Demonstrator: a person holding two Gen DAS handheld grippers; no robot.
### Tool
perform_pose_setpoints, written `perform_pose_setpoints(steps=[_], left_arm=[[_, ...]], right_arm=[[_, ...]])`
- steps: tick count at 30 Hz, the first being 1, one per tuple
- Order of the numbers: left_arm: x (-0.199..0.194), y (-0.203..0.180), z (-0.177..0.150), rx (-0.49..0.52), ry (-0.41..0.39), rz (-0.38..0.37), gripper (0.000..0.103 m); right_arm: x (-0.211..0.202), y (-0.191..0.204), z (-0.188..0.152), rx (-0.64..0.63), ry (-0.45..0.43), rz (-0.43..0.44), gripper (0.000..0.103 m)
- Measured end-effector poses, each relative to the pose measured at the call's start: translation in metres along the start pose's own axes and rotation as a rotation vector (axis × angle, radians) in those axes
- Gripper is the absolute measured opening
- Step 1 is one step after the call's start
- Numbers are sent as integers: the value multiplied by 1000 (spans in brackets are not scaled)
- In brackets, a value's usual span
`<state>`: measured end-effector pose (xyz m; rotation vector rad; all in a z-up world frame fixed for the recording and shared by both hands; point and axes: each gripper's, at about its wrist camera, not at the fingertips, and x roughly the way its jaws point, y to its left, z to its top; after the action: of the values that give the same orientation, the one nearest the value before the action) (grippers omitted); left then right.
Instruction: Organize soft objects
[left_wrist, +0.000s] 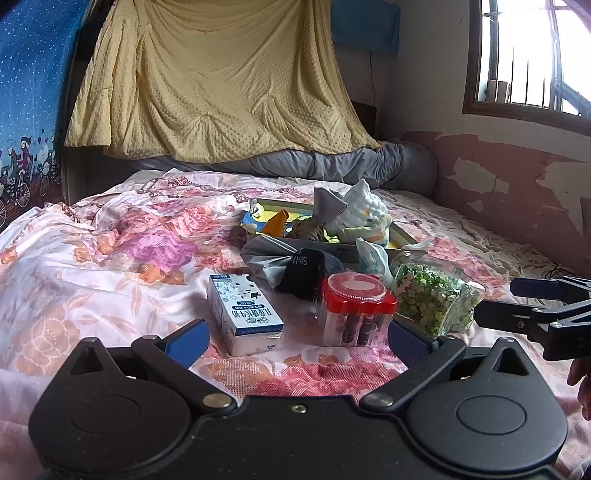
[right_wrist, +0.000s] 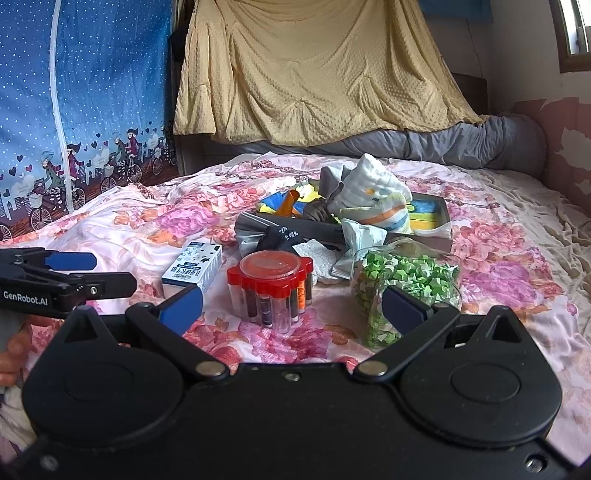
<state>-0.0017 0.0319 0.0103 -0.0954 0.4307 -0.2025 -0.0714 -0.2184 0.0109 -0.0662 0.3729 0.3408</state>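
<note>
On bed | L gripper (right_wrist: 70, 273) "GenRobot.AI", jaws apart | R gripper (right_wrist: 291, 306) apart | black pouch (left_wrist: 306, 273) maybe "Shell"

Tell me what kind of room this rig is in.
Most likely a bedroom in a home. The work surface is a bed with a floral bedspread, a rolled grey quilt lies along its far end, and a barred window sits above a wall with peeling paint.
</note>
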Motion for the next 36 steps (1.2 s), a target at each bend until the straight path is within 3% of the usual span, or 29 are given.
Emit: perform_pose_setpoints(steps=[7,15,23,28,36], left_arm=[[18,-1,14,50,-7,-15,102],[51,6,28,31,15,-34,102],[94,17,52,6,69,-31,102],[126,22,72,-24,132,-71,102],[187,15,96,-46,276,-139,102]], right_arm=[[13,-5,12,-30,6,-2,103],[43,-22,28,-25,17,-18,103],[96,-39,53,-77,59,-69,103],[139,-55,71,-84,119,-91,103],[202,-75,96,-54,275,-52,103]])
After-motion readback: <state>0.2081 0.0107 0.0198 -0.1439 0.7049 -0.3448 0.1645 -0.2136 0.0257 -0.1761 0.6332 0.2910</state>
